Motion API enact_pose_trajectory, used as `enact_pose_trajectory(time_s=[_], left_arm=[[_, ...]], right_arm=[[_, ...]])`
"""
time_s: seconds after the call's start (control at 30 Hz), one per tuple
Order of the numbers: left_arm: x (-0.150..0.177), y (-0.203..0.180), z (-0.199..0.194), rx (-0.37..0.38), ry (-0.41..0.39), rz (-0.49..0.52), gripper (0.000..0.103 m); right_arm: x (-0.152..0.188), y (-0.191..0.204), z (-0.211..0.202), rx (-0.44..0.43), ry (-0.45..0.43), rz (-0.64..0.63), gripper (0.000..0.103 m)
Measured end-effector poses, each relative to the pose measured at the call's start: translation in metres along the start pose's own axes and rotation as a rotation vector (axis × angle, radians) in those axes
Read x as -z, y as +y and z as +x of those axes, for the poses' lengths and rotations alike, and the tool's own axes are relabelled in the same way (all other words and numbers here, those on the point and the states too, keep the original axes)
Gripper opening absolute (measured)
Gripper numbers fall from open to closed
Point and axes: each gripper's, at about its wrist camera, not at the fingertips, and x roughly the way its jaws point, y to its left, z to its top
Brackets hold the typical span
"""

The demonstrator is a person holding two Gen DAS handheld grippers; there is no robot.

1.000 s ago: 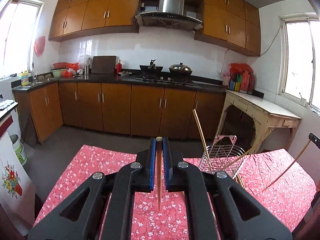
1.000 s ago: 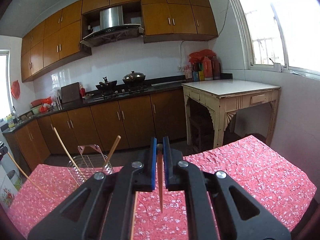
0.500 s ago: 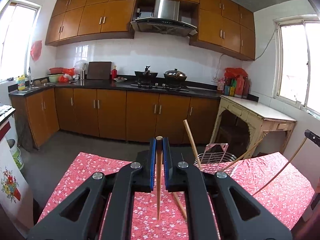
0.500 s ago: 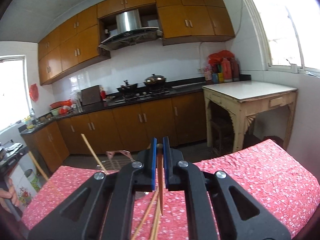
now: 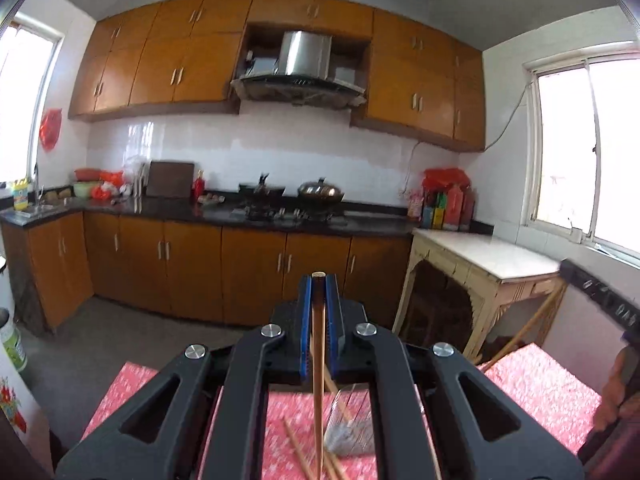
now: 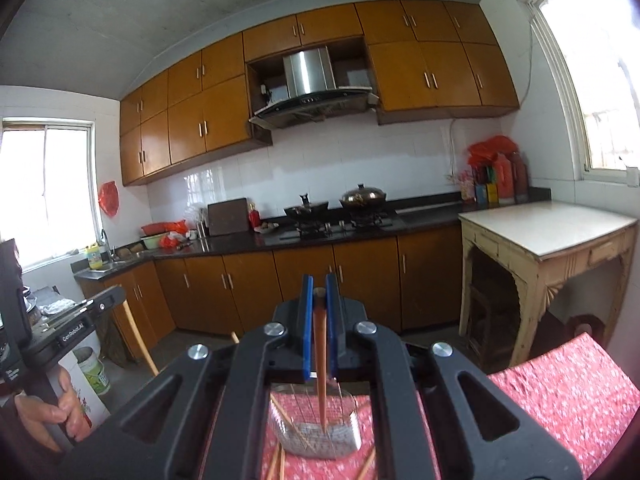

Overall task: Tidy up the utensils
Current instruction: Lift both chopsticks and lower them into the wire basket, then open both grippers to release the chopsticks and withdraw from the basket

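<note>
The left gripper (image 5: 319, 280) is squeezed tight on a wooden chopstick (image 5: 318, 380). The stick hangs straight down the middle of the left picture, toward the surface (image 5: 548, 392) with the red flowery cloth. Low in that picture, just right of the stick, sits a wire basket (image 5: 352, 432). It looks blurry. More loose chopsticks (image 5: 298, 450) lie on the cloth beside it.

The right gripper (image 6: 319, 284) is also squeezed tight, on a second chopstick (image 6: 321, 364). This stick points down into the wire basket (image 6: 316, 428), at the bottom middle of the right picture. Its tip is inside the rim of the basket. Another stick (image 6: 286, 420) leans in the left side of the basket. A few more sticks (image 6: 276, 462) lie on the red cloth (image 6: 568, 392) around the basket.

At the left edge of the right picture, a hand (image 6: 48, 412) holds the handle of the other gripper.
</note>
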Motion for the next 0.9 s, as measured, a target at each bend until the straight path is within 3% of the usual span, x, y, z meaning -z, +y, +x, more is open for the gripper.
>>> enact_pose_trajectory(time_s=[0.2, 0.37, 0.67, 0.9], left_arm=[[-0.02, -0.026, 0.023, 0.01, -0.065, -0.002, 0.007], [-0.008, -0.031, 0.055, -0.004, -0.083, -0.049, 0.007], [0.043, -0.025, 0.117, -0.017, 0.065, -0.093, 0.007], [0.054, -0.022, 0.129, -0.039, 0.156, -0.104, 0.007]], right_arm=[[-0.003, 0.004, 0.041, 0.016, 0.004, -0.005, 0.007], [0.014, -0.003, 0.077, 0.029, 0.057, 0.01, 0.007], [0.049, -0.015, 0.124, 0.012, 0.173, 0.032, 0.007], [0.065, -0.023, 0.139, 0.038, 0.252, 0.033, 0.008]])
